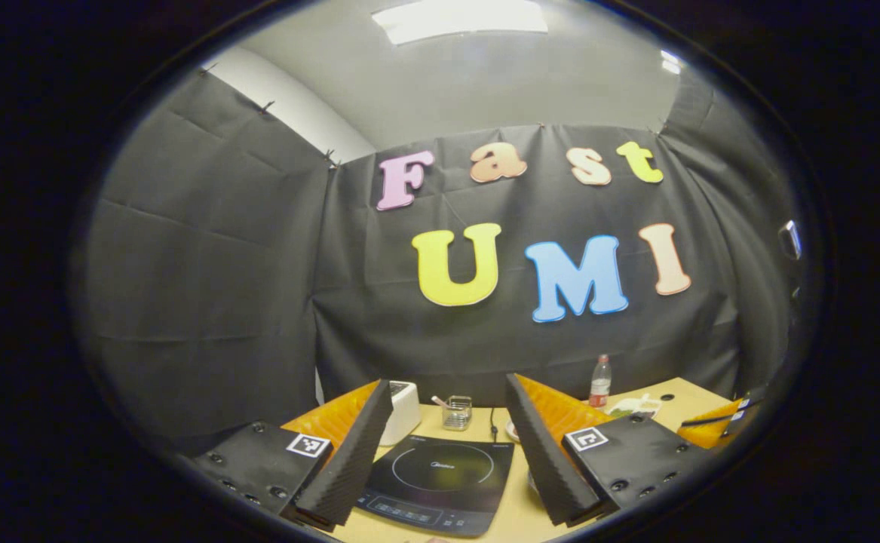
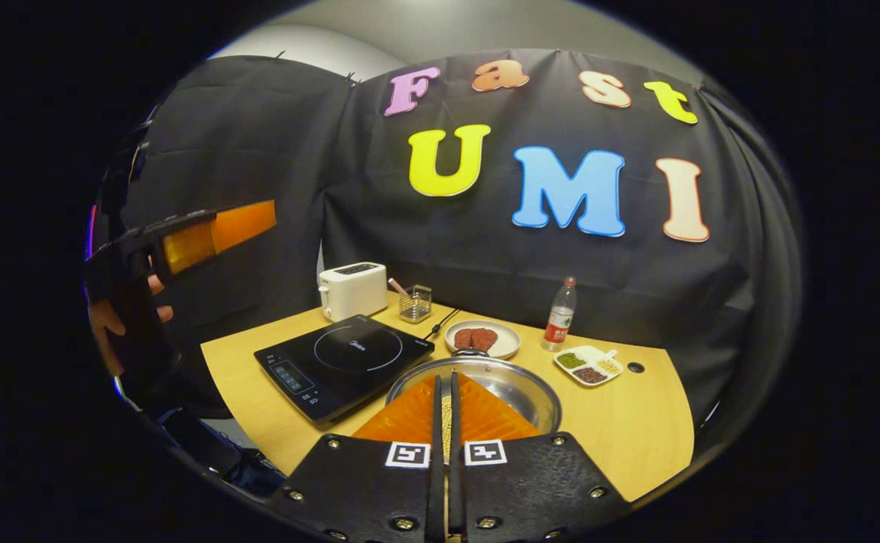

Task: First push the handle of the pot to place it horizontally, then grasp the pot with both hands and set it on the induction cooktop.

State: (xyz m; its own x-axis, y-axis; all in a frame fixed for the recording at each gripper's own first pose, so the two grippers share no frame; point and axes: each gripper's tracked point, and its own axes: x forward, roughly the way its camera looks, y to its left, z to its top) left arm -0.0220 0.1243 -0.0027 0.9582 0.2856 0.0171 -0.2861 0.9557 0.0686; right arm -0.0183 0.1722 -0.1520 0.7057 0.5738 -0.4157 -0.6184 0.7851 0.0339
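A round steel pot (image 2: 519, 392) stands on the wooden table (image 2: 636, 430), right of the black induction cooktop (image 2: 345, 362). A small handle (image 2: 471, 352) sits at its far rim. My right gripper (image 2: 446, 377) is shut, fingers pressed together with nothing between them, pointing over the pot's near side. My left gripper (image 1: 449, 381) is open and hovers above the cooktop (image 1: 440, 471), which lies between its fingers. In the right gripper view the left gripper (image 2: 217, 230) hangs high at the far left, held by a hand (image 2: 108, 317).
A white toaster (image 2: 352, 289) and a small wire basket (image 2: 415, 302) stand behind the cooktop. A plate of meat (image 2: 482, 339), a bottle (image 2: 560, 315) and a divided dish of seasonings (image 2: 589, 364) lie behind and right of the pot. Black cloth walls close the table's back.
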